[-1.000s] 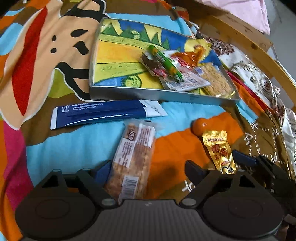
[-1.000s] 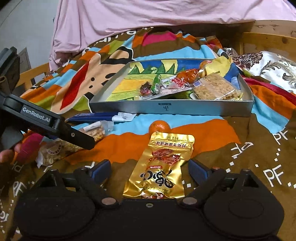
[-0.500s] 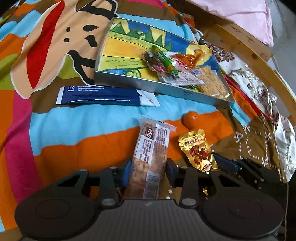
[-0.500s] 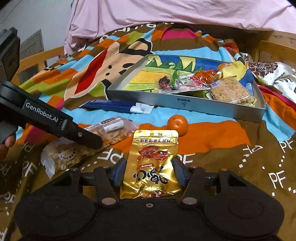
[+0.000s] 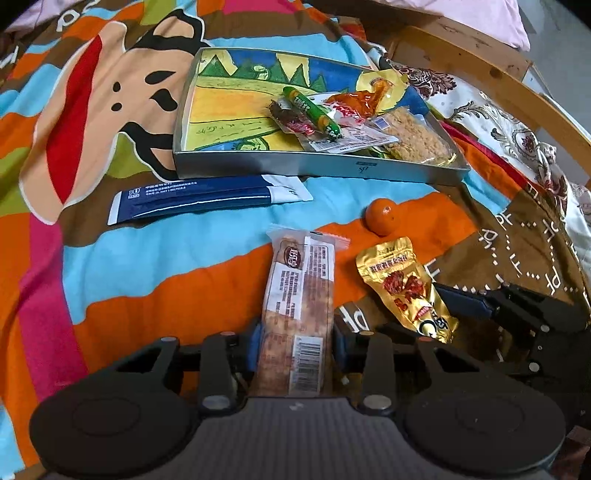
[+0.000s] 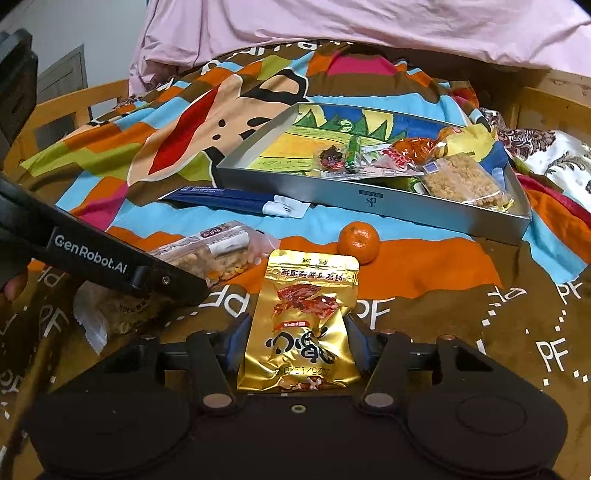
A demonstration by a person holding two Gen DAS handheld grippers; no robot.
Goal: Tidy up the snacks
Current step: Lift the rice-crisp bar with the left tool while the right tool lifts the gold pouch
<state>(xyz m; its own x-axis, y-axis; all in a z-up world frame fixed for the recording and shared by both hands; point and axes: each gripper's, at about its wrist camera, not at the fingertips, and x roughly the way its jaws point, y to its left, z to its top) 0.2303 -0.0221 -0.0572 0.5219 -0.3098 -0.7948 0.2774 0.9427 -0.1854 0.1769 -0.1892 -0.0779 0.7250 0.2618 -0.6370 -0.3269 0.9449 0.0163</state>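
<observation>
My left gripper (image 5: 295,347) is shut on the near end of a clear-wrapped cracker pack (image 5: 299,295), which also shows in the right wrist view (image 6: 207,254). My right gripper (image 6: 295,343) is shut on a gold snack pouch (image 6: 306,321), which the left wrist view (image 5: 402,284) shows beside the cracker pack. Both packs are lifted slightly off the bedspread. A silver tray (image 5: 317,164) with a painted bottom lies farther off and holds several snacks, among them a green tube (image 5: 310,110) and a rice-crisp pack (image 5: 413,136).
A small orange (image 5: 382,216) lies on the colourful bedspread between the tray and the pouch. A long blue packet (image 5: 199,197) lies in front of the tray's left end. A wooden bed frame (image 5: 480,74) and a pink cover (image 6: 369,26) bound the far side.
Both grippers went from open around their packs to shut on them. Both packs have since risen a little and the views have pulled back from the bedspread.
</observation>
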